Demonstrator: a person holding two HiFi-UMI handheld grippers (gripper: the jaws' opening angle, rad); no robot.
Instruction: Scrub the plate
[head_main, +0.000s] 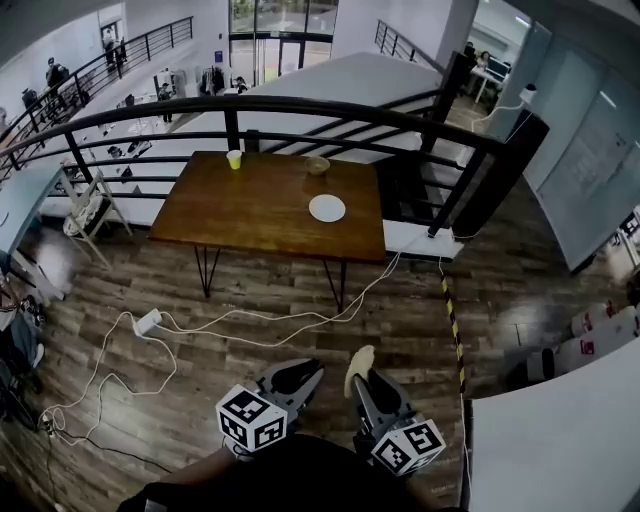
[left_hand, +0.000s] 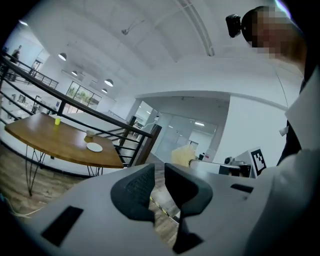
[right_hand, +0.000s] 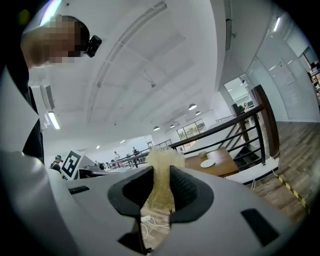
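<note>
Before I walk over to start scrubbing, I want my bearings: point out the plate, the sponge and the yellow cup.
plate (head_main: 327, 208), head view, centre of its white face.
sponge (right_hand: 161, 172), right gripper view, its middle, between the jaws.
yellow cup (head_main: 234, 159), head view, its side wall.

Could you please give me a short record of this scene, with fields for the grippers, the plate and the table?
left gripper: jaws a narrow gap apart, nothing between them
right gripper: jaws shut on a yellowish sponge
plate: white, on the right half of the wooden table
also on table: yellow cup and small bowl, both near the far edge
position: both grippers held over the floor, well short of the table
task state: scrubbing not yet begun
</note>
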